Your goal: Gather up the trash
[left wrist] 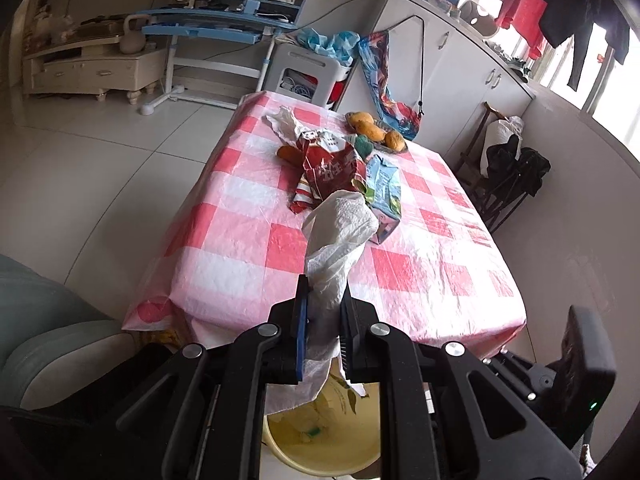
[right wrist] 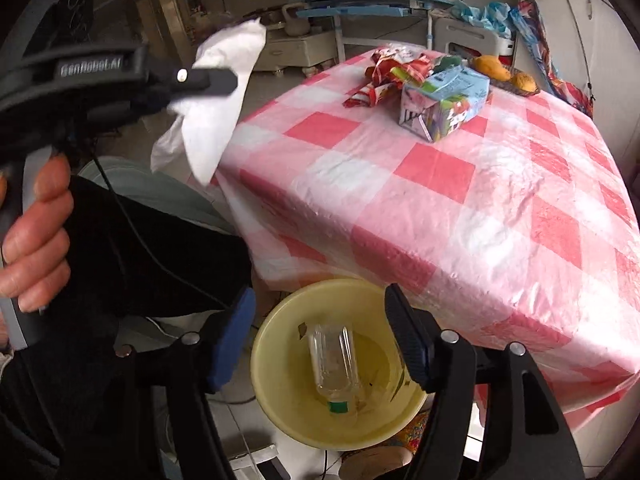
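A crumpled white paper tissue (left wrist: 340, 236) is pinched tight in the left gripper (left wrist: 323, 300), held in the air over the near edge of the table, above a pale yellow plastic bucket (right wrist: 280, 364) on the floor just beside that edge. A clear plastic bottle with a green cap (right wrist: 332, 364) lies inside the bucket, and the right gripper (right wrist: 320, 344) hangs over it, jaws wide apart and empty. Farther along the red-and-white checked tablecloth (right wrist: 460, 208) lie a torn red snack wrapper (left wrist: 328, 168) and a light blue carton (right wrist: 448, 96).

right gripper (right wrist: 320, 344) jaws apart over yellow bin (right wrist: 280, 408) holding a clear bottle (right wrist: 332, 364).
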Available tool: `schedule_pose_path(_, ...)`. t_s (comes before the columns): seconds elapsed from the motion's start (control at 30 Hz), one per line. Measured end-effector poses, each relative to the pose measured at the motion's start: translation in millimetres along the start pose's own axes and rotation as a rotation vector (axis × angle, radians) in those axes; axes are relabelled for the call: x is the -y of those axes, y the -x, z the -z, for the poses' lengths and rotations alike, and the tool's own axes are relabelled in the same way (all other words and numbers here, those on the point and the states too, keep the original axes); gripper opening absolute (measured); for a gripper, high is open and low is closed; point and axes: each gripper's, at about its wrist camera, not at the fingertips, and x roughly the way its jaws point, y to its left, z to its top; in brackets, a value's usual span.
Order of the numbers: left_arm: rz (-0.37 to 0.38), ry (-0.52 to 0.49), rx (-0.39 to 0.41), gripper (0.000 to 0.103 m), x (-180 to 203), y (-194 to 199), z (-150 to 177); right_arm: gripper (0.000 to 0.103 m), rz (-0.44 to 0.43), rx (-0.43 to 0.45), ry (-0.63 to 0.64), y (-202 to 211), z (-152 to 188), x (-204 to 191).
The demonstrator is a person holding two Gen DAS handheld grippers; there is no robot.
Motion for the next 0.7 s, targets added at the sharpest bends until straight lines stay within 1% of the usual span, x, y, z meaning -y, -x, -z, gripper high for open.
schedule_pose_path(0.03, 0.004, -0.013, -0.016, 0.013, 2.8, -1.7, 3.6, 0.072, 0.013, 0.029, -0.022, 7.3, 0.6, 3.5)
schedule_pose_path(0.13, 0.005, -0.095, -0.098, 0.013, 19.9, -14.2, 16.9, 0.079, 0.061, 0.117, -0.103, 26.6, 0.6, 17.5)
schedule_pose_path(0.17, -0.007, -0.144, -0.140, 0.013, 28.8, -20.5, 24.3, 0.083, 0.077, 0.144, -0.134, 33.5, 0.9, 22.0)
schedule_pose_path(0.2, -0.017, -0.181, -0.173, 0.013, 35.2, -25.5, 31.2, 0.086, 0.089, 0.164, -0.162, 35.5, -0.7, 27.3)
schedule_pose_path(0.27, -0.045, -0.258, -0.253, 0.014, 47.5, -37.9, 46.8, 0.086, 0.098, 0.181, -0.225, 37.7, -0.7, 40.8)
schedule_pose_path(0.3, -0.066, -0.294, -0.291, 0.015, 53.1, -44.4, 54.5, 0.086, 0.099, 0.181, -0.259, 34.8, -3.5, 46.7)
schedule_pose_path(0.37, -0.079, -0.345, -0.334, 0.023, 60.8, -51.6, 64.5, 0.086, 0.096, 0.190, -0.330, 34.4, -2.5, 58.4)
schedule_pose_path(0.4, -0.075, -0.365, -0.343, 0.035, 65.0, -52.7, 67.3, 0.086, 0.090, 0.195, -0.361, 36.4, -0.7, 63.3)
schedule_pose_path(0.43, -0.076, -0.382, -0.335, 0.051, 68.8, -51.6, 68.6, 0.086, 0.087, 0.198, -0.387, 37.6, 0.3, 66.6)
schedule_pose_path(0.5, -0.082, -0.405, -0.301, 0.066, 73.5, -46.5, 67.2, 0.086, 0.081, 0.208, -0.439, 42.1, 5.3, 73.6)
schedule_pose_path(0.6, -0.052, -0.398, -0.239, 0.069, 77.0, -34.4, 58.0, 0.086, 0.069, 0.216, -0.509, 44.9, 12.4, 82.8)
schedule_pose_path(0.67, -0.057, -0.374, -0.183, 0.073, 76.2, -25.6, 51.9, 0.086, 0.068, 0.219, -0.550, 45.0, 15.2, 88.4)
schedule_pose_path(0.7, -0.066, -0.359, -0.154, 0.077, 73.5, -22.7, 48.1, 0.086, 0.068, 0.221, -0.566, 45.8, 17.1, 90.7)
